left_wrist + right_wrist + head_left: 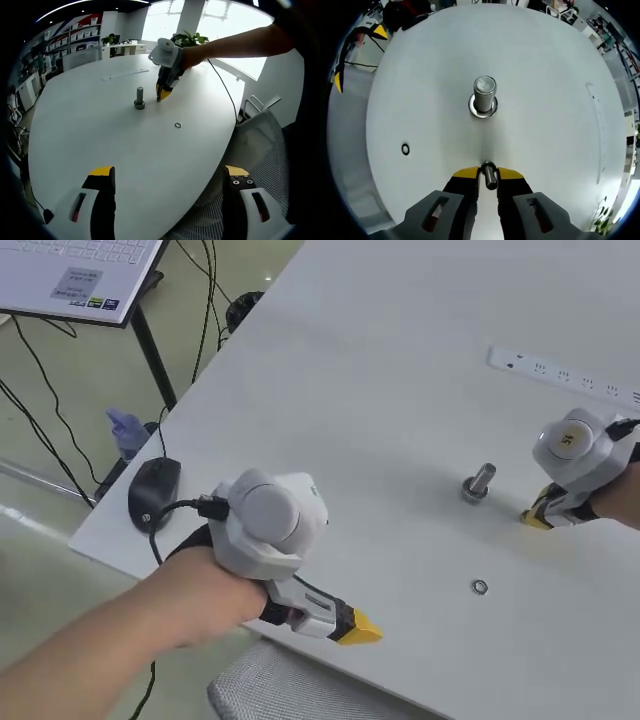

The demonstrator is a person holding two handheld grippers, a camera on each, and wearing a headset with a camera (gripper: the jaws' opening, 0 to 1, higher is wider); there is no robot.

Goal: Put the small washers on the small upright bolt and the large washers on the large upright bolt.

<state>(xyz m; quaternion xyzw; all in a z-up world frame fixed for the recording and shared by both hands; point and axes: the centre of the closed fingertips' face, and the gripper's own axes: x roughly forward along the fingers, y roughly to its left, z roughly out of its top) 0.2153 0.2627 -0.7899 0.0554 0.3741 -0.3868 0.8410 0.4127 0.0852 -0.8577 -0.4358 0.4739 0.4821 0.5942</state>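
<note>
While the right tool (490,172) is pinching a short silver steel bolt (490,178) down at the white surface (550,125), the thick grey upright bolt (484,94) is standing near it; the left tool (169,172) is hanging spread.

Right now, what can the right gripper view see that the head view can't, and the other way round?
Right gripper view: up close, the right gripper is shut on a small bolt standing on the table. In the head view that gripper's own body covers the bolt.

Head view: a laptop and a mouse off to the side.

Both: the large bolt standing upright, and one loose washer lying flat on the table.
</note>
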